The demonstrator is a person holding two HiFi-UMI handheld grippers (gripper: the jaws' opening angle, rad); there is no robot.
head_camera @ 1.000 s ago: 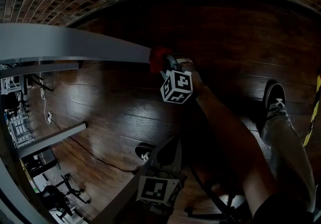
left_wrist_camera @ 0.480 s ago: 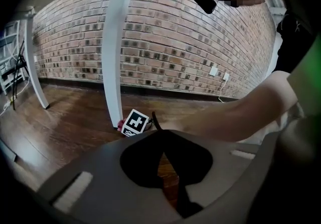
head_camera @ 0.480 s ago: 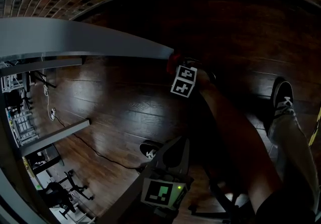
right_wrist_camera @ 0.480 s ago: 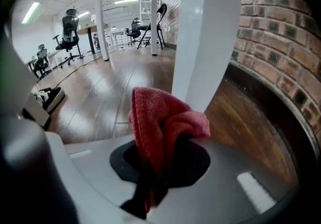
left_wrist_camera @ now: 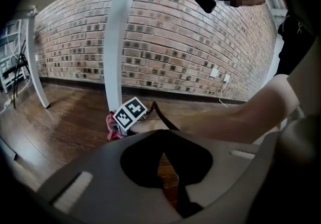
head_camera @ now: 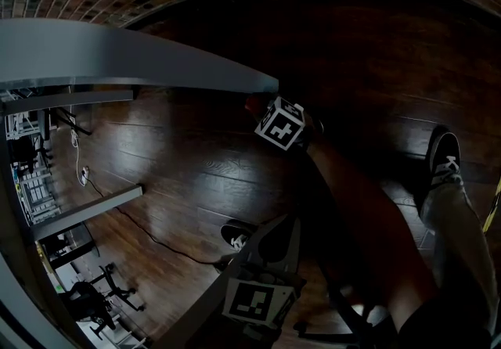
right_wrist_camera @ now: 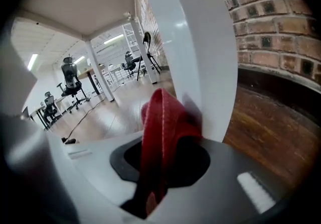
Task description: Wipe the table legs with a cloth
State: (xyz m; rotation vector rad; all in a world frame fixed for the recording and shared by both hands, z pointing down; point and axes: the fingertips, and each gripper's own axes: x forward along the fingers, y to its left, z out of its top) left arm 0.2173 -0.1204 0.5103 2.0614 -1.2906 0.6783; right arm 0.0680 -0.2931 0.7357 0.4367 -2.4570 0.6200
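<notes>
My right gripper (right_wrist_camera: 150, 188) is shut on a red cloth (right_wrist_camera: 163, 127), which is pressed against the white table leg (right_wrist_camera: 195, 42). In the head view the right gripper (head_camera: 262, 109) sits just under the corner of the grey tabletop (head_camera: 117, 54), with a bit of red cloth (head_camera: 252, 103) showing beside its marker cube. The left gripper view shows the same leg (left_wrist_camera: 118, 42), with the cloth (left_wrist_camera: 111, 126) low against it near the floor. My left gripper (left_wrist_camera: 163, 165) is shut and holds nothing. It hangs low, near my body (head_camera: 275, 232).
A dark wood floor (head_camera: 196, 167) runs up to a brick wall (left_wrist_camera: 200, 42). My shoes (head_camera: 441, 153) (head_camera: 233, 234) stand beside the leg. A cable (head_camera: 149, 242) trails over the floor. A second white leg (left_wrist_camera: 36, 62) stands at the left. Office chairs (right_wrist_camera: 70, 75) stand far off.
My right gripper has turned and shifted a little under the table corner, with the cloth still against the leg. The left gripper has stayed low and shut.
</notes>
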